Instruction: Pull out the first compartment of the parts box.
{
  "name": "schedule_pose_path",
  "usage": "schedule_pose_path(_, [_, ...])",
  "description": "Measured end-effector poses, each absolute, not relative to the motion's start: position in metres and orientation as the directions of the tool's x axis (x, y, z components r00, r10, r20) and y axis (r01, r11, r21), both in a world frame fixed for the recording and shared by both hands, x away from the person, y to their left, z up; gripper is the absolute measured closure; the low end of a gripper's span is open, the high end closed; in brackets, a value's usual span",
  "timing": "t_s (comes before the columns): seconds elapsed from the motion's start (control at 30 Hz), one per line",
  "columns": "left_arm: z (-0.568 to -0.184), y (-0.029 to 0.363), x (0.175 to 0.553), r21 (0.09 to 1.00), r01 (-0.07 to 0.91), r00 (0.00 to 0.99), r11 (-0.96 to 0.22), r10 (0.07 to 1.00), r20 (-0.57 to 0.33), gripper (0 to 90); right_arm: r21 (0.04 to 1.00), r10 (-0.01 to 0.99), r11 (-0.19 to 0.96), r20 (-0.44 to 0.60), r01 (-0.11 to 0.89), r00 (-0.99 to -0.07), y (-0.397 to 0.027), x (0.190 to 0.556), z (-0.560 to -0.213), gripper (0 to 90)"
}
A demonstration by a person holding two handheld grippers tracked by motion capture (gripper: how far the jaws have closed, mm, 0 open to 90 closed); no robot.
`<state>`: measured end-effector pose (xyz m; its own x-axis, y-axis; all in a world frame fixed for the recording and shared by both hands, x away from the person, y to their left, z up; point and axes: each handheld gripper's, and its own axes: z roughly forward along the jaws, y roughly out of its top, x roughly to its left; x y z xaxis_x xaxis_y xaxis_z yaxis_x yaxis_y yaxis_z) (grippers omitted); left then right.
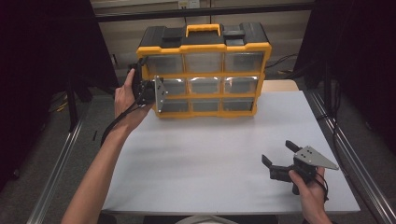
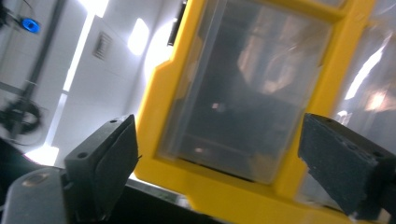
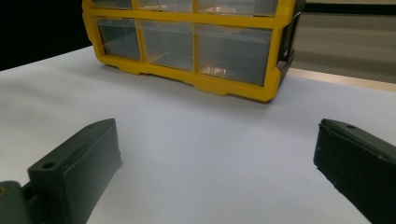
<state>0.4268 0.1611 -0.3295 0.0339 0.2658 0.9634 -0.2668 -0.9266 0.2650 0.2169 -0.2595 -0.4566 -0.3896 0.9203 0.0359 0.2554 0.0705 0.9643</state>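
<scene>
A yellow-and-black plastic organiser case with clear drawers (image 1: 204, 70) was found upright at the far side of the white table (image 1: 210, 154). The left gripper (image 2: 215, 163) was held wide open at its left edge, a clear drawer (image 2: 238, 88) seen between the jaws. The right gripper (image 1: 280, 156), jaws wide and empty, was held low over the table's near right, well apart from the case.

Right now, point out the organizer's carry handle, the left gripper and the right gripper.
carry handle (image 1: 203, 29): high view, middle of the yellow grip.
left gripper (image 1: 148, 91): high view, between its fingertips, by the organizer's left edge.
right gripper (image 1: 279, 154): high view, between its open fingertips.
</scene>
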Motion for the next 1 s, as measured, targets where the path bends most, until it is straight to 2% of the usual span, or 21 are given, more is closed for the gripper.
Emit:
schedule_pose_path(0.23, [-0.337, 0.164, 0.438, 0.180, -0.237, -0.003, -0.955, 0.186, 0.983, 18.6, 0.965, 0.917, 0.065, 0.042, 0.253, -0.397, -0.260, 0.216, -0.456, 0.2])
schedule_pose_path(0.4, [-0.339, 0.167, 0.442, 0.104, -0.218, -0.031, -0.970, 0.114, 0.993, 18.6, 0.965, 0.917, 0.066, 0.041, 0.253, -0.398, -0.260, 0.216, -0.456, 0.2])
schedule_pose_path(0.5, [-0.340, 0.167, 0.443, 0.091, -0.226, -0.020, -0.970, 0.098, 0.995, 22.6, 0.965, 0.916, 0.069, 0.039, 0.252, -0.398, -0.260, 0.216, -0.456, 0.2])
schedule_pose_path(0.7, [-0.339, 0.166, 0.447, 0.098, -0.213, -0.003, -0.972, 0.101, 0.995, 24.6, 0.966, 0.917, 0.065, 0.042, 0.252, -0.397, -0.260, 0.216, -0.456, 0.2])
schedule_pose_path(1.0, [-0.337, 0.163, 0.450, 0.101, -0.201, -0.033, -0.974, 0.109, 0.993, 28.5, 0.966, 0.916, 0.067, 0.040, 0.250, -0.399, -0.260, 0.216, -0.456, 0.2])
